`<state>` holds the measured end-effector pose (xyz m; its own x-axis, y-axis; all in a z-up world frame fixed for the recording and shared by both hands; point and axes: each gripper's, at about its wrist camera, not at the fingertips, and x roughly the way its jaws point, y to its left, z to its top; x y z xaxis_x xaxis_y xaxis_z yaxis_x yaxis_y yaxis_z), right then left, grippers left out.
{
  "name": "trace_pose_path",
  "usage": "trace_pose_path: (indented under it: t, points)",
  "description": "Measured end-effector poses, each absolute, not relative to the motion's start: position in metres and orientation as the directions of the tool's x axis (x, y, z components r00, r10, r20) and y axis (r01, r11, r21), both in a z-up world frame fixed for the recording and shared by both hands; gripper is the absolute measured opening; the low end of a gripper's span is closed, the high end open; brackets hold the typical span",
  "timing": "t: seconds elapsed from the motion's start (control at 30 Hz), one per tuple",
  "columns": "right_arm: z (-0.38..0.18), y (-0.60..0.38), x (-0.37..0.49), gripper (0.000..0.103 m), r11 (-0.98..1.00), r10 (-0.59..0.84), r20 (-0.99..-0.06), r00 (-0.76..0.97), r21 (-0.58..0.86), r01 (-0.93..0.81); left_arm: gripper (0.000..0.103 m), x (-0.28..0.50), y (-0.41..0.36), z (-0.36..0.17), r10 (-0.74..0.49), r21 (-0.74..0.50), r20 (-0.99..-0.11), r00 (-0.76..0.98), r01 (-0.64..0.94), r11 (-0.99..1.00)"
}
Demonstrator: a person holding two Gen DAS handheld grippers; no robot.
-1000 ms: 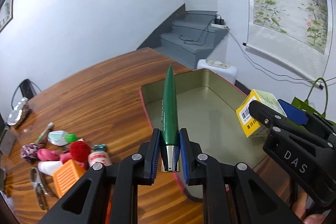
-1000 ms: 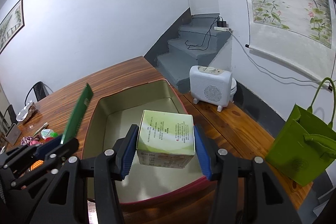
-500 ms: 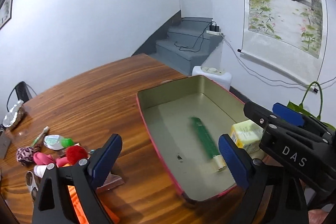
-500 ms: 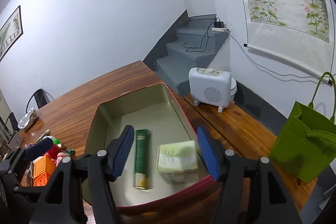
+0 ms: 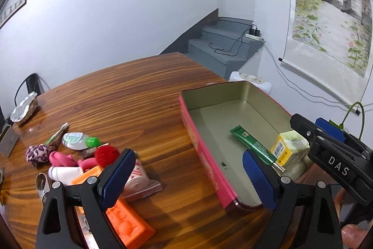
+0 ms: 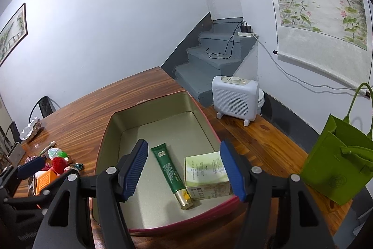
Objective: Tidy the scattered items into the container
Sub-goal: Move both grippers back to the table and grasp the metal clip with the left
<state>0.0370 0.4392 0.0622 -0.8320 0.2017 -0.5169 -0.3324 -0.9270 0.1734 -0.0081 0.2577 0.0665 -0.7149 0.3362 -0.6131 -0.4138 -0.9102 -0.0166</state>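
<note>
Two items already lie in the tin container [image 6: 149,123]: green tube [image 6: 169,170] flat on the floor, small box [image 6: 206,173] just beside its cap end. Left gripper [image 5: 186,179] stands wide with nothing between the pads, hovering over the table between tin and pile [image 5: 77,155]. Right gripper [image 6: 184,174] is parted and empty, above the tin's near end. Next step, I'd guess: fetch from the pile. Take an outer piece first, maybe the orange block [image 5: 126,221]; it's nearest the left pads. Come down straight, clear of the plastic bag [image 5: 142,183], and don't nudge the neighbours.
</note>
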Motion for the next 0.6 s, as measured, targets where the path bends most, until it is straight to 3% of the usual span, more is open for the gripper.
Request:
trace_pose_path:
  t: [0.3, 0.6]
  points:
    - [0.066, 0.411, 0.035, 0.070, -0.955, 0.129, -0.500, -0.856, 0.169, -0.243, 0.095, -0.009, 0.219, 0.069, 0.304, -0.038, -0.616, -0.727, -0.358, -0.933]
    - [0.067, 0.358, 0.037, 0.078, -0.985, -0.053, -0.471, -0.881, 0.167, -0.030, 0.095, -0.012, 0.154, 0.067, 0.250, -0.098, -0.615, -0.748, -0.242, -0.965]
